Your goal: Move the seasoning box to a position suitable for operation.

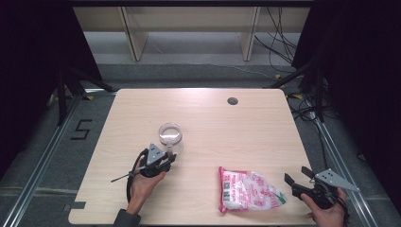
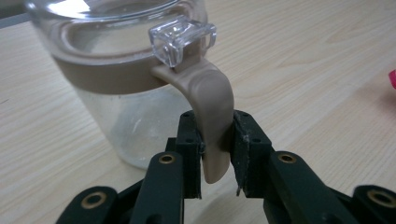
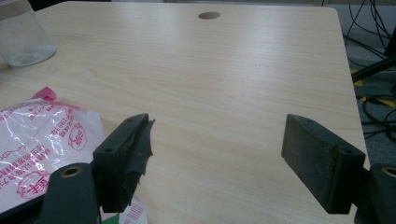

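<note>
**Left jaws around the jar's handle, right jaws wide beside the bag**

The left hand-held gripper [image 1: 166, 158] sits left of centre in the high view, pointing up the frame at a clear jar [image 1: 170, 135]. In the left gripper view its jaws stand narrow on either side of the jar's tan handle [image 2: 212, 126]; the left pad lies against the handle, while a thin gap shows at the right pad, so the handle sits between them rather than being firmly squeezed. The jar [image 2: 126, 70] fills the upper left of that view, upright on the desk [image 2: 317, 70], with a tan band below its rim and a clear latch [image 2: 182, 39] above the handle. Nothing stands between these jaws and the handle.

The right hand-held gripper [image 1: 297, 178] is at the lower right of the high view, near the desk's front edge, jaws spread wide with nothing between them; bare desk [image 3: 219, 116] shows in the gap in the right gripper view. Just to its left lies a plastic bag [image 1: 248, 191] with pink print, flat on the desk and reaching the left jaw in the lower left of the right gripper view [image 3: 42, 140].

Further out, a round hole [image 1: 232, 100] marks the desk's upper right part. Beyond the desk lie cables [image 1: 279, 42] on the floor at upper right.
</note>
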`<move>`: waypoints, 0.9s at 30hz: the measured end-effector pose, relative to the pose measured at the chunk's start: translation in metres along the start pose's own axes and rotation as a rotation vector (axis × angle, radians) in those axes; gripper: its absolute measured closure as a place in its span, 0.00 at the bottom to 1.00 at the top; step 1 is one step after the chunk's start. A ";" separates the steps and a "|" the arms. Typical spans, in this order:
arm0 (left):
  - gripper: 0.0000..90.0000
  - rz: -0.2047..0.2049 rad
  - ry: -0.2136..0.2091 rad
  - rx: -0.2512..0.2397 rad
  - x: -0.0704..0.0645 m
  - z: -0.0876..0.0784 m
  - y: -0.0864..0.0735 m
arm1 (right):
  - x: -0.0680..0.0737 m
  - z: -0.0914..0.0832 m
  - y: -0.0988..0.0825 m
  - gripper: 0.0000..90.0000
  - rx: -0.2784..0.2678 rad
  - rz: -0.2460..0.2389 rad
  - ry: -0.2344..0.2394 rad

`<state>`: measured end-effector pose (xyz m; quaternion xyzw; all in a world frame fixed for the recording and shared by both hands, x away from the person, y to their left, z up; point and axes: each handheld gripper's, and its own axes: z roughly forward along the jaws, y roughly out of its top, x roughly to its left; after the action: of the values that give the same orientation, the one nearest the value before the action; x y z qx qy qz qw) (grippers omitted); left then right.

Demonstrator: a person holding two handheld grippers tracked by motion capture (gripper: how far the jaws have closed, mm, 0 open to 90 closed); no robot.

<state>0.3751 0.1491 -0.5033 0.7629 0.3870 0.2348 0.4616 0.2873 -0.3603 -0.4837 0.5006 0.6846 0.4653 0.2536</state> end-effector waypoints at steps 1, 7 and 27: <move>0.82 -0.016 0.008 -0.013 0.002 -0.002 -0.002 | 0.000 -0.001 0.000 0.28 0.000 -0.003 -0.010; 0.81 -0.005 0.071 -0.016 0.019 -0.009 -0.006 | 0.000 -0.001 0.000 0.28 0.000 -0.005 -0.011; 0.84 -0.103 0.271 -0.011 0.060 0.001 -0.003 | 0.000 0.000 0.000 0.28 0.001 -0.008 0.010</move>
<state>0.4098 0.1975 -0.5063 0.7008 0.4832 0.3136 0.4207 0.2876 -0.3605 -0.4841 0.4957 0.6881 0.4663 0.2518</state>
